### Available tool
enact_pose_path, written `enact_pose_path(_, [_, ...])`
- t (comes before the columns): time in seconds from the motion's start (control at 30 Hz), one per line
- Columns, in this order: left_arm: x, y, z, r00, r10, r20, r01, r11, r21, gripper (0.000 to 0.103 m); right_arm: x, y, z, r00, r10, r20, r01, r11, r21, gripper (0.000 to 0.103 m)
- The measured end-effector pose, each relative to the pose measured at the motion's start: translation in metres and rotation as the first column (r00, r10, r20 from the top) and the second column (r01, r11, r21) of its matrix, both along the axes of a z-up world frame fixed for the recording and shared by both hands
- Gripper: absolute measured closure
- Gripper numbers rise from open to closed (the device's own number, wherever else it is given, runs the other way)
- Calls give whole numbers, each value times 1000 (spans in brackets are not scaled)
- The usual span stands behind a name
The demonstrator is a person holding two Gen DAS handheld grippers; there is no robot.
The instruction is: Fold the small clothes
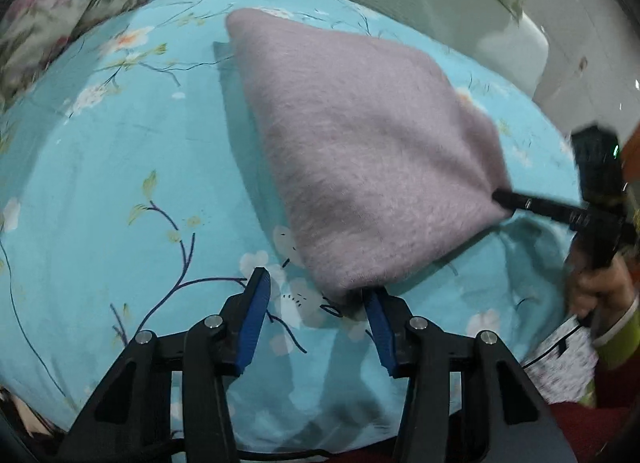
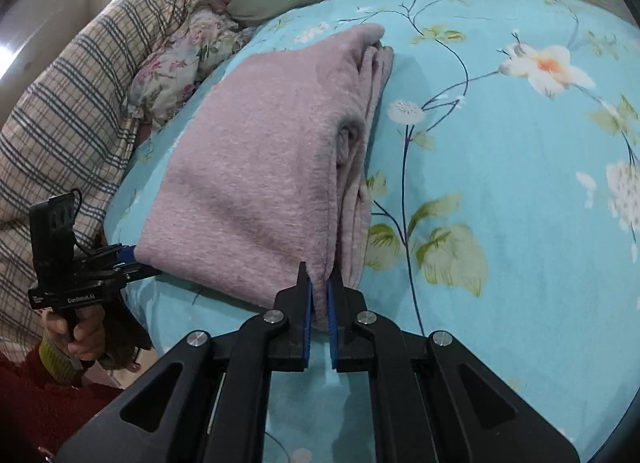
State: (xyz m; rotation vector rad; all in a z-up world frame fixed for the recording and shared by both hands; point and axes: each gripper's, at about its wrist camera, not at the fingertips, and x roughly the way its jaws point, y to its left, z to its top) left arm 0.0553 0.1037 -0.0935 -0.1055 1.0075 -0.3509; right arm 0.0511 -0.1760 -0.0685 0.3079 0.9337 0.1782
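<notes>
A folded lilac garment (image 1: 360, 143) lay on the turquoise bedsheet (image 1: 120, 167) printed with branches and pale flowers, and in the left wrist view it filled the centre and upper right of the frame, with its near corner coming down to the lower middle. The left gripper (image 1: 316, 295) stood with its jaws wide apart; the blue pad of its right finger (image 1: 380, 327) was just beside, perhaps touching, the near corner of the cloth, and the left finger was over bare sheet. The blur there did not let me say if the pad really touched. At the right edge of that frame the right gripper (image 1: 504, 197) reached in as a thin black tip against the far corner of the garment, and the right hand (image 1: 596, 287) held its handle below. In the right wrist view the garment (image 2: 260, 167) ran from the upper middle down to the lower centre, several layers showing along its right edge. The right gripper (image 2: 319, 283) was closed tightly on the near corner of the top layer, with the lilac cloth pinched between the two blue pads. At the lower left of this frame the left gripper (image 2: 128, 259) was at the other near corner, held by the left hand (image 2: 80, 331). A plaid blanket (image 2: 72, 111) and a flowered pillow (image 2: 180, 63) lay in the upper left, beside the sheet.
</notes>
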Motion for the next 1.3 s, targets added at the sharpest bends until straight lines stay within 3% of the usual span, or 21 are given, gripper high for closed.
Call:
enact_pose_path(0.13, [-8, 5, 15, 1000, -2, 13, 2, 1000, 11, 57, -9, -4, 11, 999, -35, -5, 35, 999, -14, 85])
enact_pose_path(0.27, [-17, 9, 41, 997, -20, 81, 22, 1000, -19, 57, -21, -5, 53, 991, -66, 118, 70, 997, -32, 85])
enact_pose_path(0.4, [-4, 9, 67, 991, -27, 128, 48, 985, -165, 55, 2, 11, 84, 970, -67, 233, 62, 998, 31, 85])
enact_pose_path(0.53, [26, -12, 70, 990, -18, 138, 52, 967, -248, 55, 51, 28, 63, 979, -78, 186, 77, 997, 10, 85])
enact_pose_path(0.63, [43, -24, 50, 997, -43, 68, 59, 966, -252, 56, 73, 16, 27, 983, -160, 86, 159, 987, 13, 87])
enact_pose_path(0.77, [46, -25, 7, 998, -55, -40, 45, 975, -217, 59, 69, -4, 2, 980, -191, 61, 187, 979, 77, 103])
enact_pose_path(0.87, [40, -22, 1, 999, -47, -15, 42, 975, -220, 62, 68, -4, 3, 981, -185, 61, 181, 981, 67, 103])
enact_pose_path(1.07, [31, -30, 7, 999, -34, 13, 36, 988, -150, 61, 62, 9, 11, 982, -176, 73, 176, 984, -1, 102])
enact_pose_path(1.2, [12, -29, 18, 998, -30, 49, 36, 992, -119, 61, 35, 27, 28, 987, -105, 119, 111, 993, -47, 99])
enact_pose_path(1.3, [0, -22, 25, 997, -28, 76, 36, 993, -115, 60, 16, 35, 24, 992, -60, 110, 67, 996, -66, 99])
